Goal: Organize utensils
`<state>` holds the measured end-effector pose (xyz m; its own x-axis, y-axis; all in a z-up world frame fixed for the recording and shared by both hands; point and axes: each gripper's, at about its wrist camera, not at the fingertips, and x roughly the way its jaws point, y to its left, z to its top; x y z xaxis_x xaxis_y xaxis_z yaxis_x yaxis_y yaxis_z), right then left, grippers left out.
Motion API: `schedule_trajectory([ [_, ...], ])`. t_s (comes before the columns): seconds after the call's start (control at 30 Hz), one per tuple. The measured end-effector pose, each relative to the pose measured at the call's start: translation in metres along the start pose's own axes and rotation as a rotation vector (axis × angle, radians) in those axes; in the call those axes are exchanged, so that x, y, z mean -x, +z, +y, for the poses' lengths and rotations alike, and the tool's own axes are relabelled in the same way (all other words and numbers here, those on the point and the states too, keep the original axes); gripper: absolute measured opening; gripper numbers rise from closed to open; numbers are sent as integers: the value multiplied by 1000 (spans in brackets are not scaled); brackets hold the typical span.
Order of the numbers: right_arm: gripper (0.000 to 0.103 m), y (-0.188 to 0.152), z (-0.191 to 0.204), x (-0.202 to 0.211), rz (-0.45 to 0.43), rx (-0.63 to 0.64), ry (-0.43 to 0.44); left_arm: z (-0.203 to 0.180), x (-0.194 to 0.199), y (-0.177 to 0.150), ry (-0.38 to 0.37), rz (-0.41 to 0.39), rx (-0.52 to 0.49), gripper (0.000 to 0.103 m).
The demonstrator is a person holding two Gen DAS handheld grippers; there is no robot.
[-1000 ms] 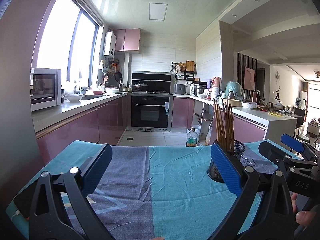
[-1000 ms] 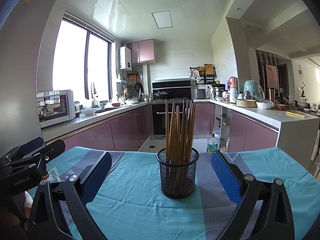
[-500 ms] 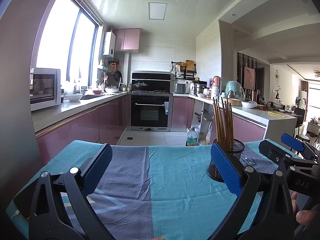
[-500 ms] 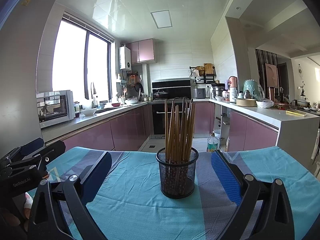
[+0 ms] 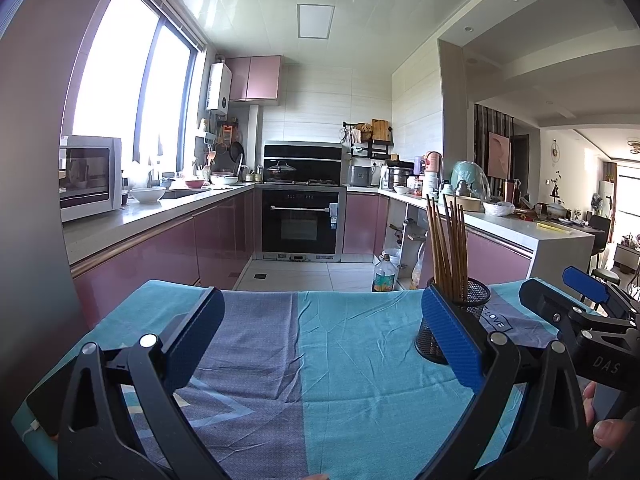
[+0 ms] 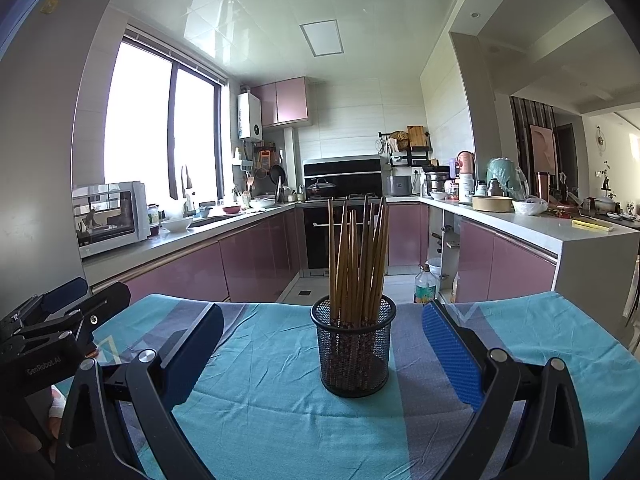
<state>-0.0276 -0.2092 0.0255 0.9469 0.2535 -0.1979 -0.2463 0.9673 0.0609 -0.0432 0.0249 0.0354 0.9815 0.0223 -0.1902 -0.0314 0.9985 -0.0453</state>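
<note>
A black mesh cup (image 6: pixel 354 350) stands upright on the teal and grey tablecloth (image 6: pixel 264 364), holding several brown chopsticks (image 6: pixel 356 264). My right gripper (image 6: pixel 320 344) is open, its blue pads either side of the cup and short of it. In the left wrist view the same cup (image 5: pixel 470 300) is partly hidden behind the right pad. My left gripper (image 5: pixel 320 340) is open over bare cloth (image 5: pixel 312 360), with nothing between its fingers. Each gripper shows at the edge of the other's view.
The table's far edge drops to a tiled kitchen floor (image 5: pixel 304 276). Pink cabinets with a microwave (image 6: pixel 110 216) run along the left, an oven (image 5: pixel 302 224) at the back, a cluttered counter (image 6: pixel 520 216) on the right. A bottle (image 6: pixel 425 284) stands on the floor.
</note>
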Motion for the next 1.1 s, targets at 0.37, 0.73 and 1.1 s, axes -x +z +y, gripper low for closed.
schedule_trajectory([
  [0.37,96,0,1,-2,3,0,1,0,0,-1,3,3,-1,97],
  [0.73,96,0,1,-1,2,0,2,1,-1,-2,5,5,2,97],
  [1.1,96,-1,-1,-1,1,-1,0,1,-1,-2,6,6,1,97],
])
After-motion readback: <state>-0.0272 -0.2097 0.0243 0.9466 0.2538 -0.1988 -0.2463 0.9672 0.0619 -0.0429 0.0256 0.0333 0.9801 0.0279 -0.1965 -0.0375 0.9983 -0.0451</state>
